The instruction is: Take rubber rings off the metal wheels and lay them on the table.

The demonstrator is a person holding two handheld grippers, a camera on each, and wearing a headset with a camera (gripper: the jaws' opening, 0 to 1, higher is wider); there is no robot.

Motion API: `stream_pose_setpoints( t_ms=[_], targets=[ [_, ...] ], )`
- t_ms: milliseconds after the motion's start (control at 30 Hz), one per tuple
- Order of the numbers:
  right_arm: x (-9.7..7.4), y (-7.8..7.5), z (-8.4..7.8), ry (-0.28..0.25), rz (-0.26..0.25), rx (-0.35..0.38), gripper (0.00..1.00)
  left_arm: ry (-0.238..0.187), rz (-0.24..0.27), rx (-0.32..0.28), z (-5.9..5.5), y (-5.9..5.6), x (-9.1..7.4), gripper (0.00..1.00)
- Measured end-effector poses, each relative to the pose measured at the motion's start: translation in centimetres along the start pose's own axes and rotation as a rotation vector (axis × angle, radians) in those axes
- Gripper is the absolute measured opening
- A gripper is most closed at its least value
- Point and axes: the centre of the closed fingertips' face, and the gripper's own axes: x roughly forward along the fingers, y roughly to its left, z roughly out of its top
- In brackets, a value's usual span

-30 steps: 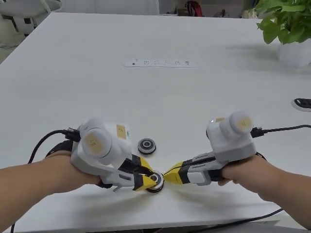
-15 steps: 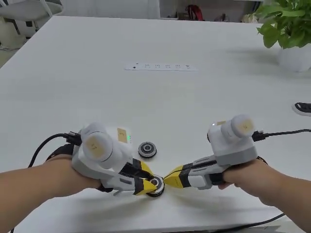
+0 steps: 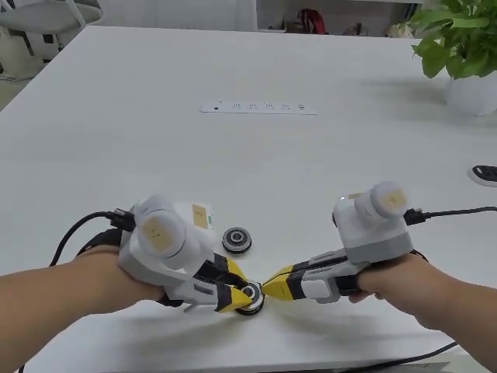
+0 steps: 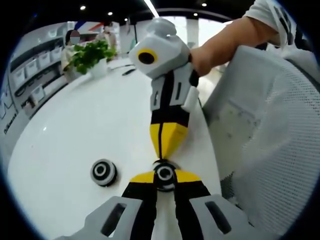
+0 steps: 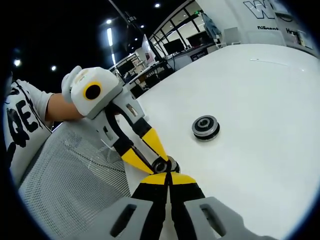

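The left gripper (image 3: 239, 294) squeezes a small metal wheel (image 3: 250, 296) at the table's (image 3: 256, 171) near edge to keep it steady, while the right gripper (image 3: 268, 288), jaws pressed together, pokes at its rubber ring (image 4: 159, 167), though I cannot tell if it has it pinched.

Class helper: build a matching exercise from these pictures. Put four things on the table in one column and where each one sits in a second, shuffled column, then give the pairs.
Things
1. near wheel
2. far wheel
3. power strip
4. potted plant

Places
A. far right of the table
B. clamped between the jaws of the left gripper
C. lying free on the table, no gripper on it
D. flat at the table's far middle

Pairs: 1-B, 2-C, 3-D, 4-A
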Motion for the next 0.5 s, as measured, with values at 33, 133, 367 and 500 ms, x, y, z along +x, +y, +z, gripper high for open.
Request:
stream_pose_setpoints(
  t_ms=[33, 133, 367, 500],
  targets=[
    [0.01, 0.03, 0.03, 0.0, 0.001, 0.0, 0.0, 0.001, 0.0, -0.002, -0.01, 0.01, 0.0, 0.12],
    [0.01, 0.13, 0.08, -0.002, 0.003, 0.002, 0.0, 0.002, 0.001, -0.002, 0.01, -0.01, -0.02, 0.12],
    [0.07, 0.25, 0.13, -0.004, 0.008, 0.013, 0.0, 0.013, 0.003, 0.009, 0.01, -0.02, 0.0, 0.12],
    [0.12, 0.31, 0.15, -0.008, 0.011, 0.021, 0.0, 0.014, 0.005, 0.012, 0.01, -0.05, 0.0, 0.12]
  ],
)
